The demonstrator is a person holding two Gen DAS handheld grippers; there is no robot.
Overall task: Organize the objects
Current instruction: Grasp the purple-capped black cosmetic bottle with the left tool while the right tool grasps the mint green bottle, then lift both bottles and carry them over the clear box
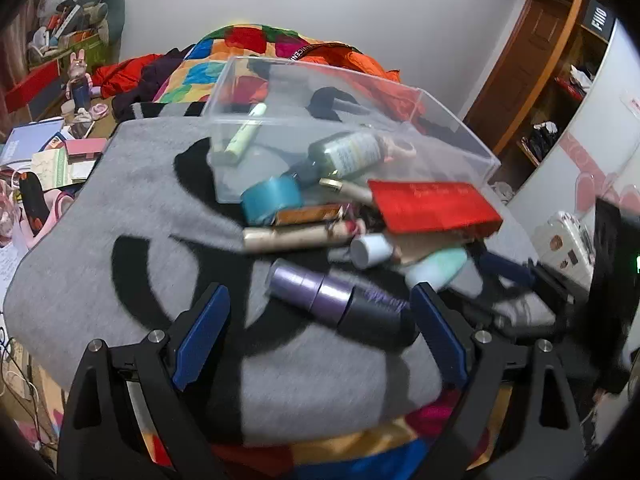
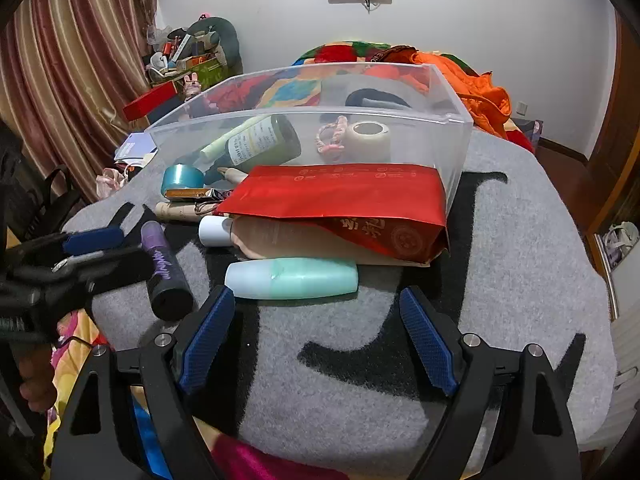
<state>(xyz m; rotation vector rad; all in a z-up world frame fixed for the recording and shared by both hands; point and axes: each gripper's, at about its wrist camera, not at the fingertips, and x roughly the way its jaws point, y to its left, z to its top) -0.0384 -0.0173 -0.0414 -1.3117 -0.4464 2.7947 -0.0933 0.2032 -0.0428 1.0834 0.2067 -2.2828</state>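
Clear plastic bin (image 2: 452,148) holds a tape roll (image 2: 370,134) only my right view shows; both my claws, left (image 1: 320,334) and right (image 2: 316,338), gape empty.

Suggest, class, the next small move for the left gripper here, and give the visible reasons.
Probably ease the left gripper forward and down around the purple-and-black cylindrical bottle, then close. Its jaws stand open and empty, the bottle lies loose on the grey mat just ahead of them, still outside the clear plastic bin.
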